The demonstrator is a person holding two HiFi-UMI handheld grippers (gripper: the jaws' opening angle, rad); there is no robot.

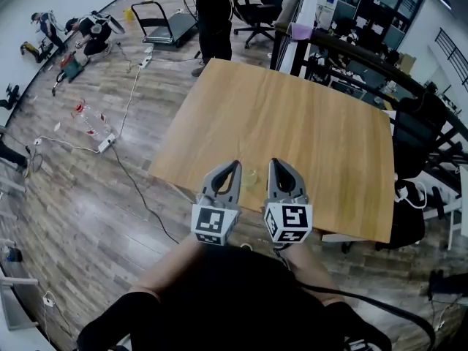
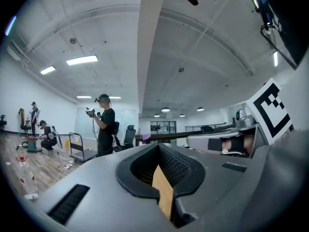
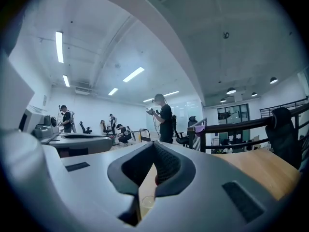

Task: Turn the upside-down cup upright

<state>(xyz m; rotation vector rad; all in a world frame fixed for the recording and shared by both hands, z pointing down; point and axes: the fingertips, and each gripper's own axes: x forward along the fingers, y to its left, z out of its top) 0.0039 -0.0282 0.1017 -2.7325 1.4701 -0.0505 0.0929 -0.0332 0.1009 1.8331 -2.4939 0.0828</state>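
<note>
A small clear cup (image 1: 251, 177) stands on the wooden table (image 1: 307, 123) near its front edge; I cannot tell which end is up. Both grippers are held high and level above that edge, side by side. In the head view the cup shows between them, below and apart from both. My left gripper (image 1: 233, 165) is shut with nothing in it. My right gripper (image 1: 277, 163) is shut and empty too. In the right gripper view the cup (image 3: 148, 201) appears as a faint round rim through the slot under the closed jaws. The left gripper view shows only table wood there.
A person in black (image 1: 214, 13) stands at the table's far edge holding a device. A black office chair (image 1: 417, 134) and a dark railing (image 1: 365, 57) lie to the right. Cables and a power strip (image 1: 107, 142) lie on the wooden floor at left.
</note>
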